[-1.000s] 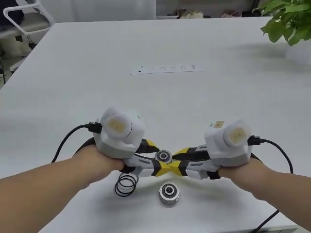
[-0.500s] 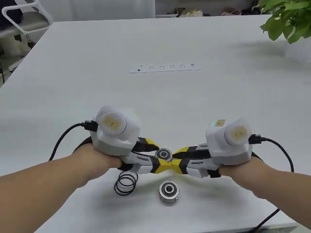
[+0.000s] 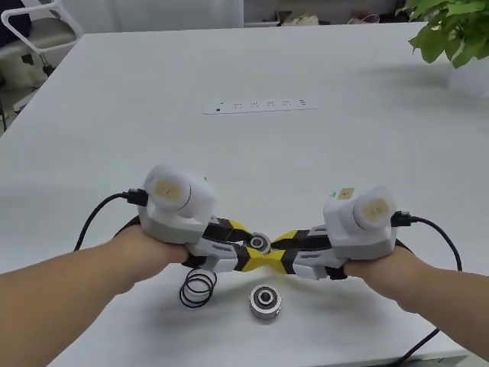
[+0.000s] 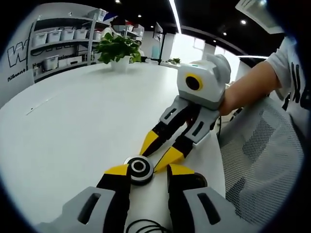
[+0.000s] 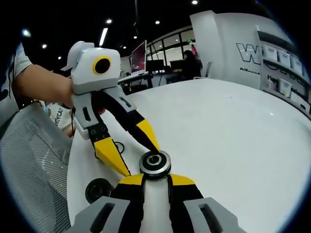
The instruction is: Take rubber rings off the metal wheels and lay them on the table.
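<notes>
Far left, a chair [image 3: 30, 30] stood off the desk [image 3: 229, 160]. The left gripper [image 3: 246, 246] came in from the left near the desk's front edge. Its fingers [image 4: 116, 171] were apart: one tip was touching the rim of the wheel [image 3: 258, 243], and there was a gap on the other side. From the right gripper view, the upper left finger sat on top of the wheel and the lower one was clear of it.

Rubber rings [image 3: 197, 289] lay loose on the desk in an overlapping bunch, just below the left gripper. A power strip [image 3: 260, 105] lay flat further back, mid-desk.

The wheel sat between the two sets of tips, where the grippers met nose to nose. A second wheel [image 3: 265, 300] lay flat on the desk just below that point and right of the rings, touched by nothing.

The right gripper [image 3: 276, 248] came in from the right. Its fingers [image 5: 181, 180] were close together and clamped on the wheel's lower edge, wheel face tilted towards its camera.

A plant [image 3: 451, 30] stood at the far right corner.
</notes>
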Motion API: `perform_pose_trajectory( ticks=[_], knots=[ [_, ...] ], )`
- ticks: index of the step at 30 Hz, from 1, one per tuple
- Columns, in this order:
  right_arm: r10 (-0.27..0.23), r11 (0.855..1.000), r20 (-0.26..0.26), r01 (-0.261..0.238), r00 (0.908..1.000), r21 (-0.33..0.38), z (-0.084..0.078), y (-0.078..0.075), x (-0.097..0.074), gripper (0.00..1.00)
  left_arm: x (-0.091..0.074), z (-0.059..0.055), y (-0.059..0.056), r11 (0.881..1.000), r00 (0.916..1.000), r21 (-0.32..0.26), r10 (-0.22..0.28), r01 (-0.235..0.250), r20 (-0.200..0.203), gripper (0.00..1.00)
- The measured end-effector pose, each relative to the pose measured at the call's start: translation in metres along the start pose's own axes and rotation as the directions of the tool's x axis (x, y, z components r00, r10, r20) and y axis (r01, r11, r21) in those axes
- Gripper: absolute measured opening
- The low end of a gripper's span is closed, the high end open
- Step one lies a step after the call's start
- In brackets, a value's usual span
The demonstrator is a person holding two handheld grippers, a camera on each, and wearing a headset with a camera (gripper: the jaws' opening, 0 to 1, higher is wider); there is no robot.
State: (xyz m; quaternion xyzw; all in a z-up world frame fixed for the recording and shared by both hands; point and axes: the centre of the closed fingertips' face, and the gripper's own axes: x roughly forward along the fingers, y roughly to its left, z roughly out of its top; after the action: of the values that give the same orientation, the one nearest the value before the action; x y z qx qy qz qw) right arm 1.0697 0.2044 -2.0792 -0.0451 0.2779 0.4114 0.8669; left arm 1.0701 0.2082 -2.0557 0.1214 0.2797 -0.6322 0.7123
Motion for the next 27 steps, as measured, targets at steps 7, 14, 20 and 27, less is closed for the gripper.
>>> perform_pose_trajectory(
  ticks=[7, 14, 20, 27],
  knots=[
    [-0.001, 1.0, 0.001, 0.001, 1.0, -0.006, 0.0, 0.001, 0.0, 0.16, 0.002, 0.001, 0.006, 0.999, 0.9989, -0.018, 0.047, -0.047, 0.007, 0.16],
    [-0.002, 1.0, 0.002, 0.002, 1.0, -0.006, 0.0, 0.001, 0.0, 0.16, 0.004, -0.001, 0.01, 0.986, 0.9923, 0.12, 0.122, -0.119, -0.021, 0.1],
    [-0.006, 1.0, 0.002, 0.006, 1.0, -0.003, 0.0, 0.001, 0.0, 0.16, 0.004, -0.004, 0.009, 0.975, 0.9864, 0.16, 0.161, -0.153, -0.036, 0.07],
    [-0.014, 1.0, -0.007, 0.014, 0.9999, -0.005, 0.0, 0.001, 0.001, 0.16, 0.003, -0.005, 0.013, 0.977, 0.9856, 0.139, 0.168, -0.163, -0.021, 0.07]
  ],
)
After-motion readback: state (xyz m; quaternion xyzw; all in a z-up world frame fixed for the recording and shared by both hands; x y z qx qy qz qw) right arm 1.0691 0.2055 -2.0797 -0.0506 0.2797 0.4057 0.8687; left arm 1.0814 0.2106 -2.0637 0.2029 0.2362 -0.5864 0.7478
